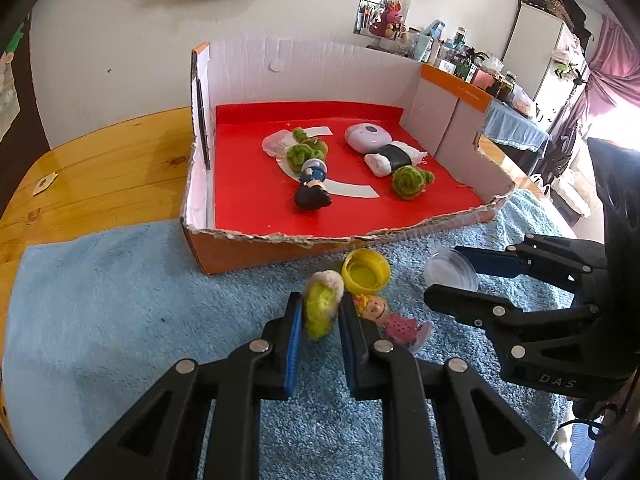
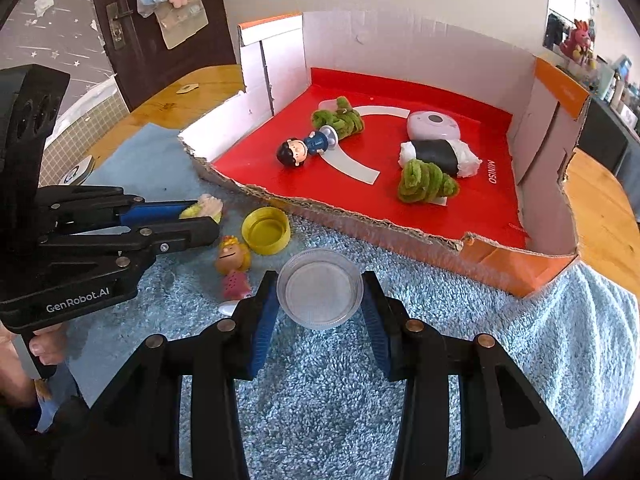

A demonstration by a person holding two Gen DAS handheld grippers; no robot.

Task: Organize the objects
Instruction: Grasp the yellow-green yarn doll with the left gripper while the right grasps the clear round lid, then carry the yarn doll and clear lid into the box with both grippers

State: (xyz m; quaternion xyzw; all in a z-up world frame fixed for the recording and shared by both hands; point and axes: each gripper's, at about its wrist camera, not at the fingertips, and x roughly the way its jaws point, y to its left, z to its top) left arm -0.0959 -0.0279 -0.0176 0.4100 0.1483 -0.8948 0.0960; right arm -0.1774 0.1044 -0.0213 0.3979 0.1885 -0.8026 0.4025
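My left gripper [image 1: 320,312] is shut on a fuzzy yellow-and-cream toy [image 1: 322,304], held just above the blue towel [image 1: 120,300]; the toy also shows in the right wrist view [image 2: 204,208]. My right gripper [image 2: 320,300] is closed around a clear plastic lid [image 2: 320,288], its pads at both sides of the rim; the lid also shows in the left wrist view [image 1: 450,274]. A yellow cap [image 1: 366,272] and a girl figurine in a pink dress [image 1: 390,318] lie on the towel between the grippers. The red-lined cardboard box [image 2: 400,224] holds a boy figurine [image 2: 304,148], green fuzzy pieces [image 2: 424,182], a sushi toy [image 2: 440,156] and a pale round gadget [image 2: 432,124].
The box has tall white walls at the back and sides and a low torn front edge [image 1: 320,238]. The towel lies on a wooden table [image 1: 100,160]. A small tag [image 1: 44,184] lies on the wood at left. A cluttered shelf stands behind on the right.
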